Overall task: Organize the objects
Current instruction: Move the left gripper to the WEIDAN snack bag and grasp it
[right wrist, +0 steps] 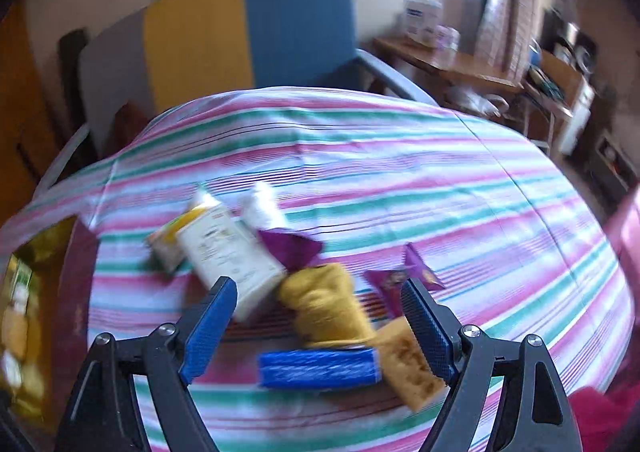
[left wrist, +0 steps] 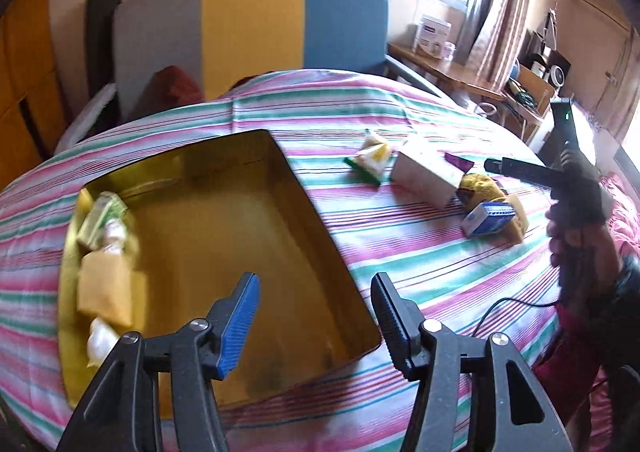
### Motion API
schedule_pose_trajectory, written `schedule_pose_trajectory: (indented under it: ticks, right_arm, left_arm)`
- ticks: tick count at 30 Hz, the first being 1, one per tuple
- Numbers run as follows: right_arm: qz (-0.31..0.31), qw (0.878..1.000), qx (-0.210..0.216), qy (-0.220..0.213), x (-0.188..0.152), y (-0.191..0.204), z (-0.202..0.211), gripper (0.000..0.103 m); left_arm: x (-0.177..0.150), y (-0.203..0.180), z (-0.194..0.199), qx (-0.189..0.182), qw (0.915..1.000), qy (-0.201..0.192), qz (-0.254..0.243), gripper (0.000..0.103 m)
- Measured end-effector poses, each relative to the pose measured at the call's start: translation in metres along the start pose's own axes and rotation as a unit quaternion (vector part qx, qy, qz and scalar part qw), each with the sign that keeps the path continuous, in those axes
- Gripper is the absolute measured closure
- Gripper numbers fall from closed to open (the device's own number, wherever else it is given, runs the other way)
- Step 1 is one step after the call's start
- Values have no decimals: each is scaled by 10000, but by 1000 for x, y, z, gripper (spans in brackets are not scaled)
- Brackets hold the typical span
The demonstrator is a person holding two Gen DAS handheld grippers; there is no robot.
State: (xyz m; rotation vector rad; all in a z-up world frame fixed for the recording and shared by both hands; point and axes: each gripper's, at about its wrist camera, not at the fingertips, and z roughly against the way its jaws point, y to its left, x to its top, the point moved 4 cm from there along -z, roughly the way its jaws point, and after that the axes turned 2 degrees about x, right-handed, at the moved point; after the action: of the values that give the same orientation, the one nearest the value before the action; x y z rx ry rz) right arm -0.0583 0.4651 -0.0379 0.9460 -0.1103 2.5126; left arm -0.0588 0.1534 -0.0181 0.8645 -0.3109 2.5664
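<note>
Striped pink, green and white cloth (left wrist: 420, 260) covers the table, with a grey, yellow and blue chair back (left wrist: 248, 28) behind it and a wooden side table (left wrist: 448, 68) by the curtained window. On the cloth sits a gold tray (left wrist: 316, 236); a green carton (left wrist: 100, 218) and a yellow packet (left wrist: 106, 292) lie along its left wall. The left gripper (left wrist: 316, 316) hangs over the tray's near right corner, jaws wide and holding nothing. To the tray's right lies a loose cluster: a white box (right wrist: 228, 264), a yellow cloth (right wrist: 328, 304), a blue-and-white carton (right wrist: 316, 368), a yellow sponge (right wrist: 412, 364) and purple wrappers (right wrist: 400, 276). The right gripper (right wrist: 320, 326) hovers above this cluster, jaws spread wide, the blue-and-white carton and yellow cloth between its fingers (right wrist: 208, 328), nothing grasped.
</note>
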Motion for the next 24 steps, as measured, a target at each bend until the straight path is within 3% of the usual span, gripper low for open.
schedule_pose_trajectory:
  ticks: [4, 9, 14, 18, 24]
  right_arm:
    - [-796, 9965, 206, 176, -1, -26, -8, 18]
    - [-836, 9958, 358, 104, 1, -24, -2, 18]
    - [-973, 9938, 544, 47, 2, -26, 3, 17]
    - [-1048, 9923, 654, 51, 3, -27, 2, 17]
    - [-1114, 9901, 849, 79, 2, -27, 1, 17]
  left_arm:
    - [21, -16, -17, -117, 9998, 143, -49, 51]
    - [56, -38, -51, -69, 9992, 288, -277, 60]
    - [86, -57, -95, 176, 9962, 521, -669, 61]
    - [105, -68, -136, 414, 9914, 717, -1013, 55]
    - [122, -85, -182, 274, 9850, 984, -1389, 43]
